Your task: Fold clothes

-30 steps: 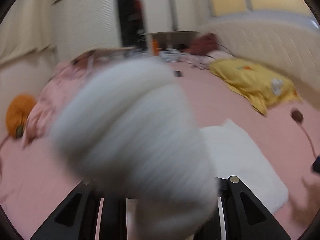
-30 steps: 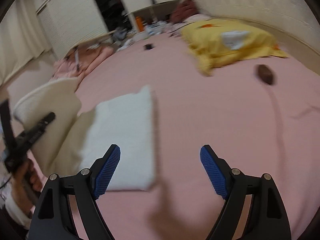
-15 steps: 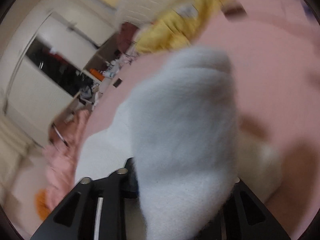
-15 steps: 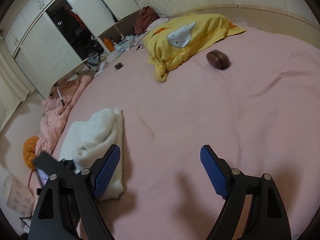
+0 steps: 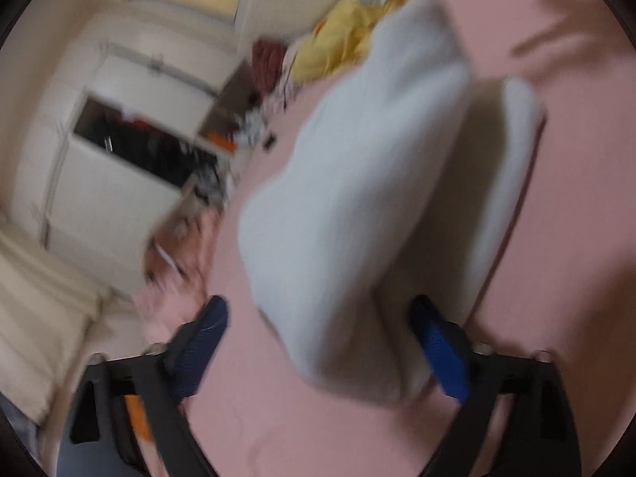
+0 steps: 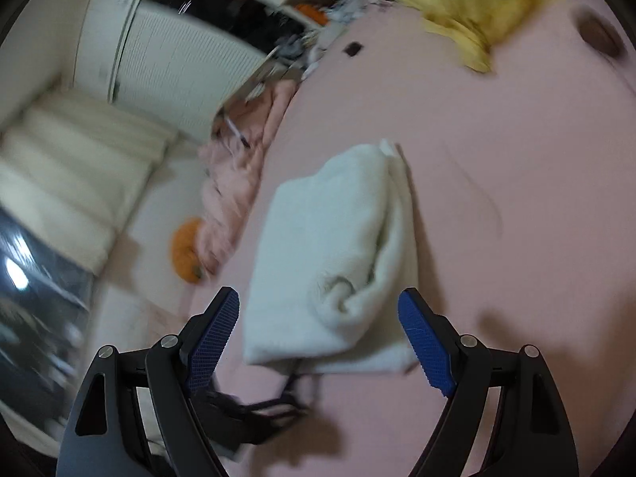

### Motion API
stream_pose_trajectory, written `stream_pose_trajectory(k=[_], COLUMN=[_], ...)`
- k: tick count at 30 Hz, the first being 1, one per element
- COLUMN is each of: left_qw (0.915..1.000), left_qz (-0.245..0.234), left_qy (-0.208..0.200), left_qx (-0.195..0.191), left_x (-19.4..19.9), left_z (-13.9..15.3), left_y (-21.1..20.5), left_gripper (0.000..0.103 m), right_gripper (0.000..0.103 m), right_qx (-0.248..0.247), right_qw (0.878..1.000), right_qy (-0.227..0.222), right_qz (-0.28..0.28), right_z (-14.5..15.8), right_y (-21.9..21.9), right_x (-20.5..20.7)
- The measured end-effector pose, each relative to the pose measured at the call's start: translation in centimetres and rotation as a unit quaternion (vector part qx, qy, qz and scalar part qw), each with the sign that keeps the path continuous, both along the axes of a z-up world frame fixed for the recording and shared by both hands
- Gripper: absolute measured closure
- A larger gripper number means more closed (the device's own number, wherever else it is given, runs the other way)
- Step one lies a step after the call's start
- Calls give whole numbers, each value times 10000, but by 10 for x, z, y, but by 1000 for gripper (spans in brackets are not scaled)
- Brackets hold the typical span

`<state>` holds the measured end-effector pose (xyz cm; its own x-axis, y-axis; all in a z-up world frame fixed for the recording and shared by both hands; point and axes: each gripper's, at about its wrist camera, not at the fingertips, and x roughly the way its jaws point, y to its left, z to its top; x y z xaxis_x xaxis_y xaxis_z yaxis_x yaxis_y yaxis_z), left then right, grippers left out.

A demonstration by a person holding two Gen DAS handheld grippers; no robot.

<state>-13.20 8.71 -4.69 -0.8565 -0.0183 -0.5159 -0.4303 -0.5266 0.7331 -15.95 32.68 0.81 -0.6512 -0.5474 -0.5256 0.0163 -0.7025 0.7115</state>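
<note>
Left gripper (image 5: 318,342), bottom of its frame: jaws opening, blue pads spread. The white fleece garment (image 5: 357,206) sits between them; right pad looks touching or just beside the cloth, left pad apart. Blur leaves contact unclear.

Right gripper (image 6: 318,326), bottom centre: jaws spread wide, nothing between the pads.

Garment (image 6: 334,254) lies folded on the pink bedsheet (image 6: 497,198), just ahead of the right jaws, long axis running up-frame, a loose rolled fold at its near end. Left gripper appears nearer.

The right view alone shows the whole bundle and the orange object (image 6: 187,250) at left; the left view alone shows the upper layer lifted off the lower one.
</note>
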Motion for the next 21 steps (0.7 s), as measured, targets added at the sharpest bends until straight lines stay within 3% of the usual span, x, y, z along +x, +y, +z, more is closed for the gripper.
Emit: stream_pose_trajectory(k=[2, 3, 4, 7, 10, 13, 15, 16, 19, 21], left_qw=[9958, 9895, 9845, 9682, 9467, 9146, 9026, 9059, 9148, 9139], left_qz=[213, 380, 511, 905, 1156, 1383, 1525, 1520, 1499, 1566], left_qy=[-376, -565, -682, -971, -1220, -1390, -1596, -1610, -1539, -1487], left_qx=[810, 1274, 1532, 2122, 2748, 3537, 3695, 3610, 3420, 3436], left_x=[-6, -11, -14, -27, -33, -37, -43, -45, -44, -42], left_z=[13, 20, 23, 25, 25, 30, 19, 15, 9, 9], left_y=[-13, -21, -27, -49, -74, -96, -97, -95, -89, -94], left_gripper=[23, 23, 23, 23, 23, 23, 23, 23, 23, 23], right_gripper=[25, 40, 50, 51, 51, 51, 51, 51, 88, 89], right_qx=[889, 1252, 1580, 2384, 1965, 1530, 1367, 1405, 1809, 1359], right_qw=[9944, 9890, 9832, 9655, 9757, 9865, 9894, 9875, 9771, 9864], right_qy=[461, 575, 573, 85, -330, -273, -180, -234, -488, -436], right_qz=[351, 546, 714, 1044, 915, 508, 464, 680, 1009, 815], right_z=[11, 13, 13, -6, -23, -20, -21, -26, -38, -33], right_y=[-27, -39, -51, -78, -75, -64, -65, -72, -90, -79], right_x=[-5, -8, -12, -31, -36, -25, -18, -19, -28, -25])
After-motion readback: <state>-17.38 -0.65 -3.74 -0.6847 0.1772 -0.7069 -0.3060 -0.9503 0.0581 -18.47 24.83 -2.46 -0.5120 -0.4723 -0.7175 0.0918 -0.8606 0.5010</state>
